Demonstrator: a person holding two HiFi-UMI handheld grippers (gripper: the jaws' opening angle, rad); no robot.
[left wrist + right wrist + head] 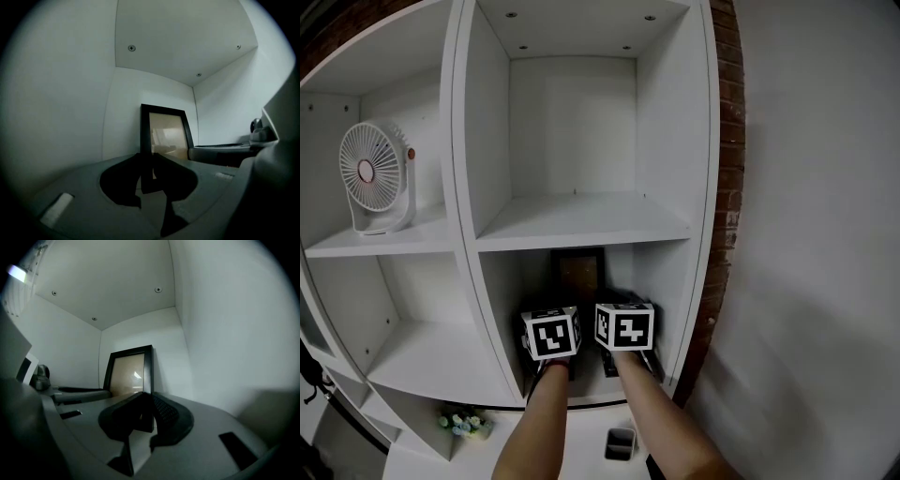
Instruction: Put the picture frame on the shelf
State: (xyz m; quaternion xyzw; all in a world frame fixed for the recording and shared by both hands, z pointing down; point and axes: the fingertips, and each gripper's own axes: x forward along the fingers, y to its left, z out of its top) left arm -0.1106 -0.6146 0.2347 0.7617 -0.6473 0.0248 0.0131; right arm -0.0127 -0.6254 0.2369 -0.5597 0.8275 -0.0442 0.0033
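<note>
The picture frame (579, 272), black with a brownish pane, stands upright inside the lower middle compartment of the white shelf unit (581, 222). Both arms reach into that compartment, and the marker cubes hide the jaws in the head view. In the left gripper view, my left gripper (149, 161) is shut on the left side bar of the picture frame (164, 133). In the right gripper view, my right gripper (148, 401) is shut on the right side bar of the picture frame (131, 371). Each gripper's body shows low at the side of the other's view.
A white desk fan (375, 178) stands on the upper left shelf. The compartment above the frame holds nothing. A brick strip (729, 187) and a plain wall lie to the right. Small flowers (464, 424) and a dark cup (620, 442) sit on lower shelves.
</note>
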